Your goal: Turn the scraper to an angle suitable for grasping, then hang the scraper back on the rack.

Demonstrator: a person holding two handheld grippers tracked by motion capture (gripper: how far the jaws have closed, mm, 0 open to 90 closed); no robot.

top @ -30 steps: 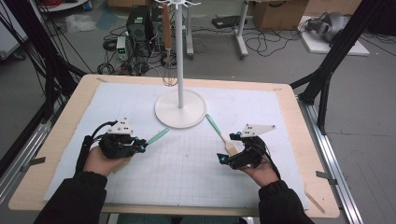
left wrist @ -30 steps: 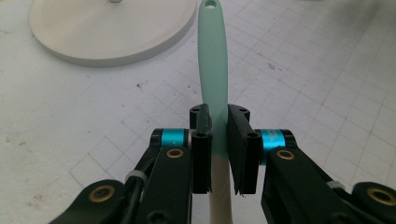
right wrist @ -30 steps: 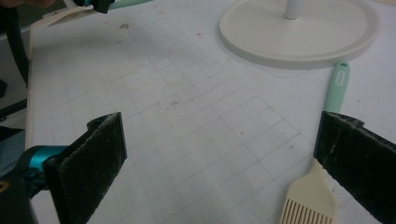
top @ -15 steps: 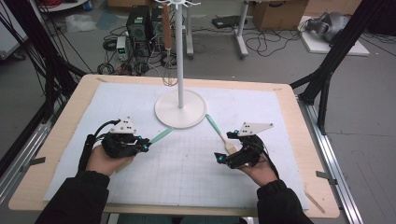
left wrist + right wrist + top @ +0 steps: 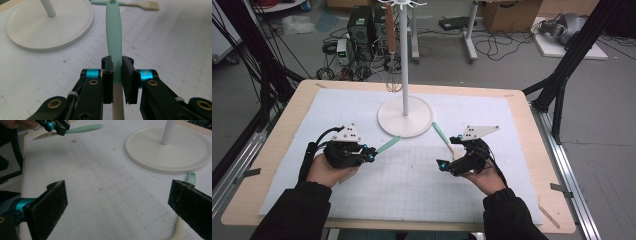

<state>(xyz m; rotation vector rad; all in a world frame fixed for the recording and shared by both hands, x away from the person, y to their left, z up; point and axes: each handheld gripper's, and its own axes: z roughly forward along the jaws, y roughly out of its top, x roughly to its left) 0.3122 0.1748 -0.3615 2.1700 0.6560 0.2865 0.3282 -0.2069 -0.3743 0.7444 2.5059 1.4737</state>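
A person's left gripper (image 5: 368,153) clamps a mint-handled spatula (image 5: 113,37), its two black jaws pressed against the handle where the green meets the pale lower part. Ahead of those jaws the handle runs out to a hanging hole at its tip, which lies just beside the round white base of the hanging stand (image 5: 405,116). The right gripper (image 5: 447,165) hangs with its jaws spread wide and nothing between them; a second mint-handled brush (image 5: 443,135) lies on the gridded mat (image 5: 422,195) just off its right jaw, the handle's end near the same base. Behind the stand's pole a whisk (image 5: 392,55) hangs from one of the hooks. The step in hand looks like the pick-up of the spatula for hanging; the next move likely calls for lifting it clear of the mat and bringing the holed tip up to a free hook, while the right gripper closes over the brush
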